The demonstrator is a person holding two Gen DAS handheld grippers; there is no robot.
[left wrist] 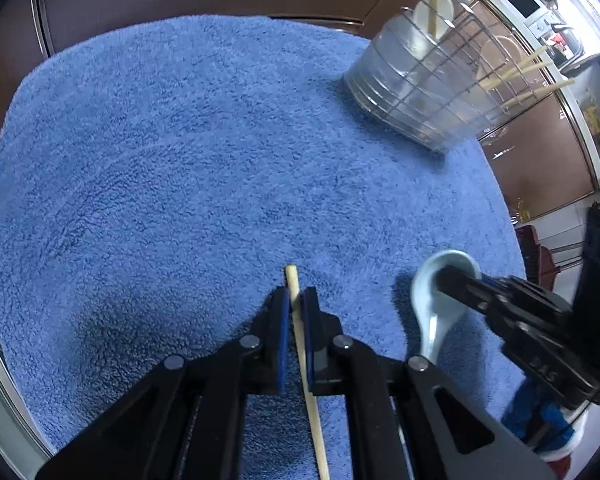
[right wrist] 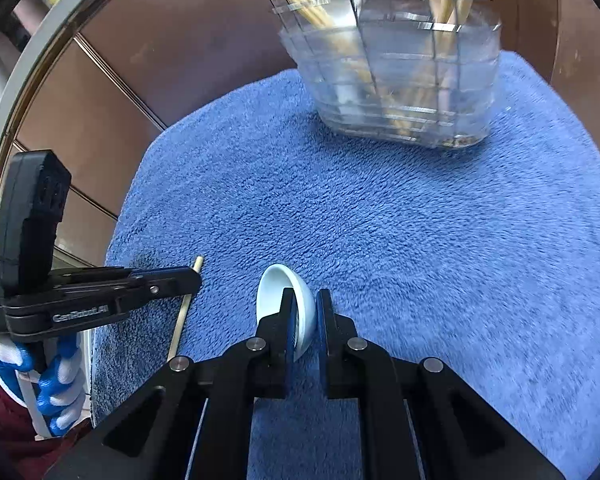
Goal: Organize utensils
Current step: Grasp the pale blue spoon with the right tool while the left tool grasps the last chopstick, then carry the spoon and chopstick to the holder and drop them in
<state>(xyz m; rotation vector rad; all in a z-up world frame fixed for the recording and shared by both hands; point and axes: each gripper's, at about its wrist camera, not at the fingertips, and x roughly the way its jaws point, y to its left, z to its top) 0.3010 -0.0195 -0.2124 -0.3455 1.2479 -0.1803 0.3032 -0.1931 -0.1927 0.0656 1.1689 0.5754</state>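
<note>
On the blue terry towel (left wrist: 180, 160), the left gripper (left wrist: 295, 300) is clamped on a thin pale wooden chopstick (left wrist: 300, 332). To its right, the right gripper (right wrist: 303, 304) pinches a glossy white ceramic soup spoon (right wrist: 278, 292). Only the right wrist view shows a gloved hand (right wrist: 56, 384).

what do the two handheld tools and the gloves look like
Both tools, left tool and right tool, are black, with blue pads on the fingers and silver pivot pins. White lettering marks the left one's side. The glove is white and blue, above a maroon sleeve.

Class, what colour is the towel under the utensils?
Blue towel, clearest in the left wrist view.
</note>
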